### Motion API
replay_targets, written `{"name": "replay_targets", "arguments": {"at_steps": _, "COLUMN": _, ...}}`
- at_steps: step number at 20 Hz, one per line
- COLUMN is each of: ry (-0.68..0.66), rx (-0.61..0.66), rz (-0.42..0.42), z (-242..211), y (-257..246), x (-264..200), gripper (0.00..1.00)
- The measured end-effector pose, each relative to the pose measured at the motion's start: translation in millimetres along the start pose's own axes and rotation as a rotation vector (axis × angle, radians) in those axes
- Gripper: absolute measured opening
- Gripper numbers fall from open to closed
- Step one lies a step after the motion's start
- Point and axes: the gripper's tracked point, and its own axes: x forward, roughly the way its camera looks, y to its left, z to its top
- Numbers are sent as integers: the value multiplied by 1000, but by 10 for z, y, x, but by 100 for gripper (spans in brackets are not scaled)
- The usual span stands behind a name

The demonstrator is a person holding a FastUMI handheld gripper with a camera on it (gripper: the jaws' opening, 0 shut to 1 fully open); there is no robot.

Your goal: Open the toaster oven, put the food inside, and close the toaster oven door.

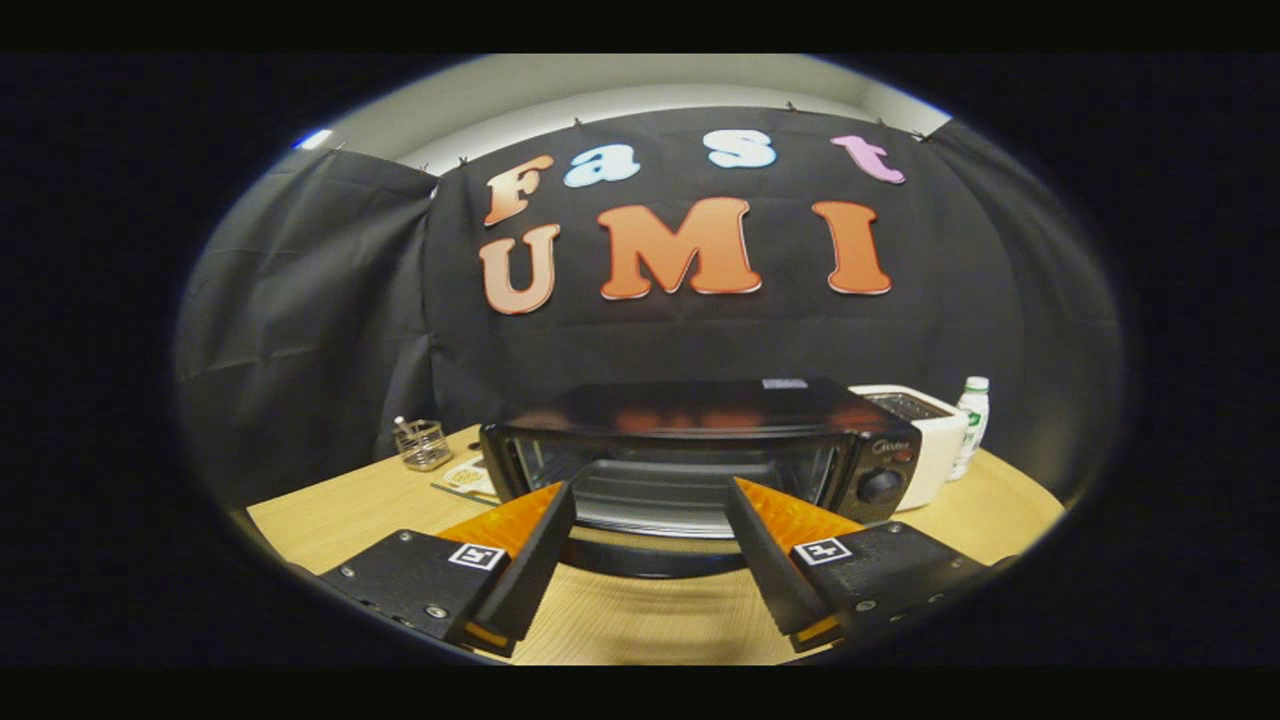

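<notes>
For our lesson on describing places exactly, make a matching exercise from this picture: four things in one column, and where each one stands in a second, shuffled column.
Things
1. toaster oven
2. white toaster
3. bottle
4. wire basket

Places
A. at the far end of the row, past the white toaster
B. just ahead of the open tool, its door down
C. on the table, on the side away from the oven's knob
D. right beside the oven's knob side

Pairs: 1-B, 2-D, 3-A, 4-C
</notes>
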Motion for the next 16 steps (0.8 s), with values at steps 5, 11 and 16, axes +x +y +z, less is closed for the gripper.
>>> {"name": "replay_targets", "arguments": {"at_steps": 5, "ry": 248, "rx": 93, "rz": 50, "z": -689, "y": -9, "x": -170, "gripper": 89}}
{"name": "replay_targets", "arguments": {"at_steps": 11, "ry": 340, "rx": 111, "rz": 24, "z": -1045, "y": -181, "x": -217, "gripper": 86}}
{"name": "replay_targets", "arguments": {"at_steps": 16, "ry": 381, "rx": 184, "rz": 40, "z": -1155, "y": -251, "x": -219, "gripper": 84}}
